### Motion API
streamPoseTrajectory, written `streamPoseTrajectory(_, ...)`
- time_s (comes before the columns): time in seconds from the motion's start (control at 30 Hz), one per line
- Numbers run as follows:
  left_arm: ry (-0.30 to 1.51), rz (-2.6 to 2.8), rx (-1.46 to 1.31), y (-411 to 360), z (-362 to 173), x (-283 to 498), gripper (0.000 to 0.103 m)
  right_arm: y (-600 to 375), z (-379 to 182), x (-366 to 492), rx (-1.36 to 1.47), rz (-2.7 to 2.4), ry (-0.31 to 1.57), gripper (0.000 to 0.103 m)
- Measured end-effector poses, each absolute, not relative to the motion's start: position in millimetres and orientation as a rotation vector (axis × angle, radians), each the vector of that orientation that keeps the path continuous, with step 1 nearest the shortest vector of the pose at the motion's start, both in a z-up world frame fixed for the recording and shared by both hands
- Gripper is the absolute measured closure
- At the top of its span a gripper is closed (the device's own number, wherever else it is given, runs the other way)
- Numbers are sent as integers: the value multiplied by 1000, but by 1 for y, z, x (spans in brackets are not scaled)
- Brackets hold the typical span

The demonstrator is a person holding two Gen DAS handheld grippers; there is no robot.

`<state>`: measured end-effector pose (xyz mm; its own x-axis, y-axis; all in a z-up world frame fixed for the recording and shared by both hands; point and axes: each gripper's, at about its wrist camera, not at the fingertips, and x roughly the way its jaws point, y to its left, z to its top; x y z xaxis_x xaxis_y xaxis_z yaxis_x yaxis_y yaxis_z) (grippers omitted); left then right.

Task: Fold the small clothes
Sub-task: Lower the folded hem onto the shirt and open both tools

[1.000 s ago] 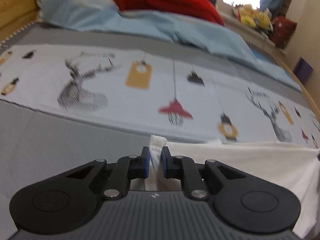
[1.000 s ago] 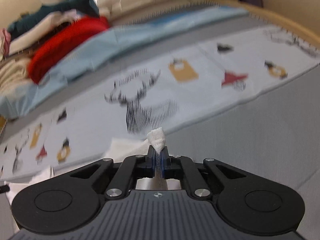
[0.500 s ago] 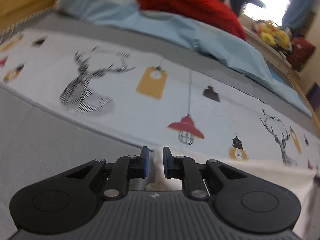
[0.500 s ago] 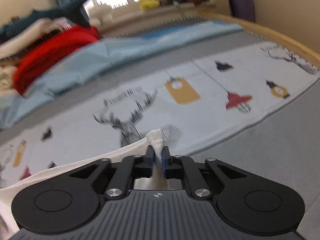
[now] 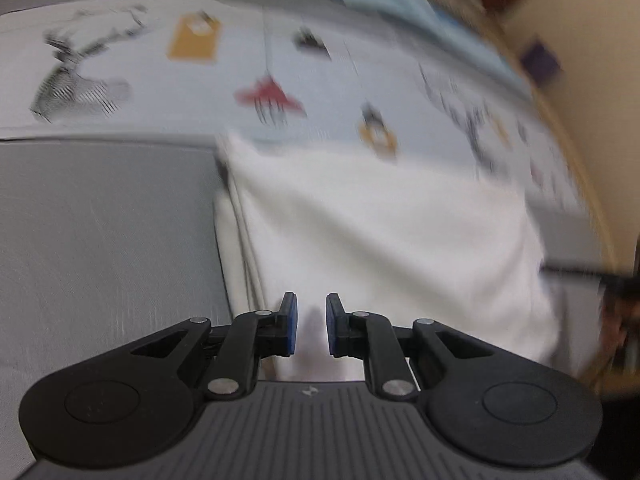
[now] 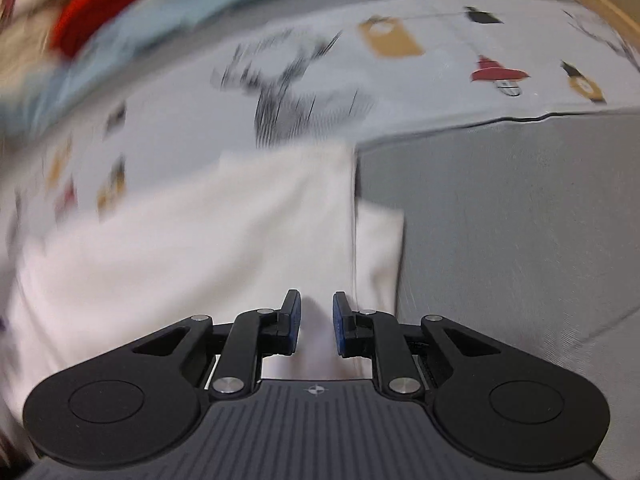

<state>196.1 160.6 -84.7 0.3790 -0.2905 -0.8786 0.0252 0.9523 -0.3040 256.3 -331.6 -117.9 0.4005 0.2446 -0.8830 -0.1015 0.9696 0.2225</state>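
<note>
Here the white garment (image 5: 380, 224) lies spread flat on the bed, its near part on the plain grey sheet (image 5: 104, 232) and its far edge reaching onto the printed sheet (image 5: 280, 68) with deer and lantern motifs. The left gripper (image 5: 308, 326) sits low over the garment near its left edge, its blue-padded jaws parted with only a gap between them and nothing held. The right gripper (image 6: 314, 326) sits likewise near the garment's (image 6: 192, 240) right edge, jaws parted and holding nothing, with grey sheet (image 6: 520, 220) to its right; both views are blurred.
</note>
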Motion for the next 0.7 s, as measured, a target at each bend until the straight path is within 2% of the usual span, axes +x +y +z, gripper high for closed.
streamPoseTrajectory(0.1, 1319, -161, -83, 146, -111, 178, 86, -333, -115, 237, 98, 235, 1139, 85)
streamPoseTrajectory(0.17, 1315, -154, -49, 145, -111, 166, 86, -339, -114, 227, 76, 206, 1154, 85)
streamPoseTrajectory(0.27, 1289, -103, -105, 151, -99, 152, 86, -358, -111, 214, 116, 166, 1181, 68)
streamPoseTrajectory(0.3, 1272, -90, -117, 151, -94, 144, 84, -364, -109, 211, 148, 161, 1181, 68)
streamPoseTrajectory(0.33, 1259, -85, -131, 151, -90, 139, 83, -369, -107, 207, 175, 158, 1182, 68)
streamPoseTrajectory(0.4, 1232, -84, -190, 154, -82, 133, 66, -375, -104, 200, 216, 162, 1186, 68)
streamPoseTrajectory(0.53, 1272, -92, -288, 156, -89, 135, 63, -370, -110, 188, 195, 197, 1233, 68)
streamPoseTrajectory(0.63, 1321, -67, -254, 155, -100, 138, 66, -359, -116, 183, 119, 211, 1280, 68)
streamPoseTrajectory(0.67, 1321, -71, -260, 155, -101, 138, 77, -357, -117, 182, 101, 215, 1279, 69)
streamPoseTrajectory(0.7, 1319, -85, -269, 155, -101, 139, 96, -357, -115, 180, 99, 218, 1272, 83)
